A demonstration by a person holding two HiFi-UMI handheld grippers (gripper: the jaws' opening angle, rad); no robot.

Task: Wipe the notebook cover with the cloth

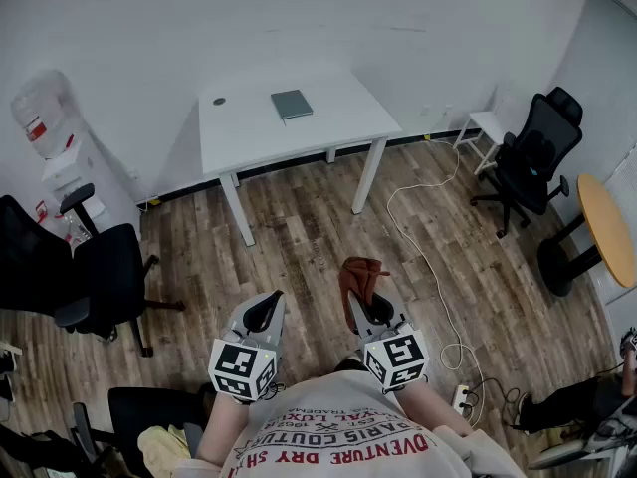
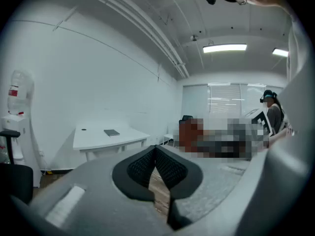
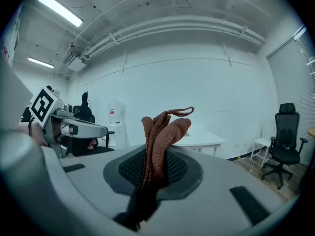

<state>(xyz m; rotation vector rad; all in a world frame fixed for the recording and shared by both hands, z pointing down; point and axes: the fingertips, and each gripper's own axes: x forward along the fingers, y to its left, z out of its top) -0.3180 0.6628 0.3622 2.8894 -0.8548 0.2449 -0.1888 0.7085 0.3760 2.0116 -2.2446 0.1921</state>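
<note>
Cloth point(image 3: 165, 132) hangs pinched in right gripper point(image 1: 370, 309) fingers; left gripper point(image 1: 265, 307) fingers pressed together.

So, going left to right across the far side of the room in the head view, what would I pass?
Water dispenser, notebook on the white table, black office chair, round wooden table.
</note>
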